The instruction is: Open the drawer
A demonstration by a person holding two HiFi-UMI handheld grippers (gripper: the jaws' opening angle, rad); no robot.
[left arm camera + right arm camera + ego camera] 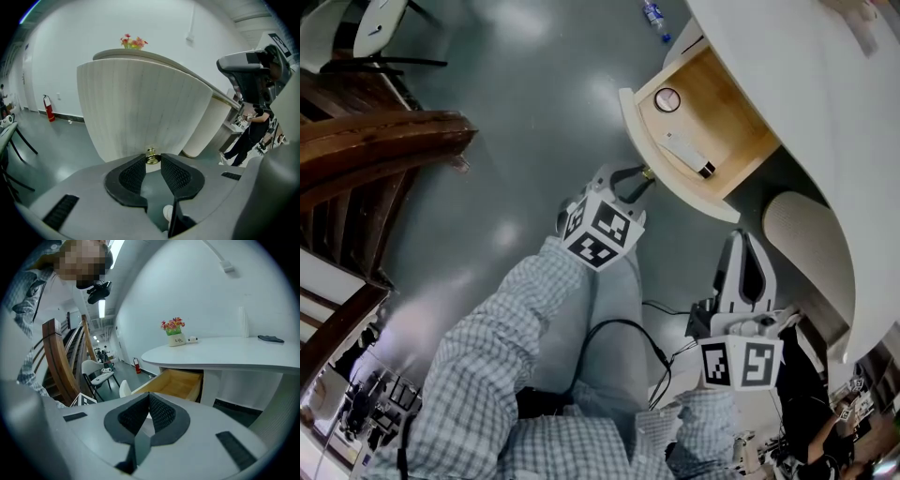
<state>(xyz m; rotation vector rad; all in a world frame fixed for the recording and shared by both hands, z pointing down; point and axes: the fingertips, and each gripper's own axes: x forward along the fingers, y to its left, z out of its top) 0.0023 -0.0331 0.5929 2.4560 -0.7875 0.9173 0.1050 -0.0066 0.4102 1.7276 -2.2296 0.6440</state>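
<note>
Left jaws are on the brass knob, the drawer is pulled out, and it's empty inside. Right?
Not quite. The drawer is not empty: the head view shows a round object and a white oblong object lying on its wooden floor. The rest holds: the left gripper has its jaws on the brass knob and the drawer is pulled out.
</note>
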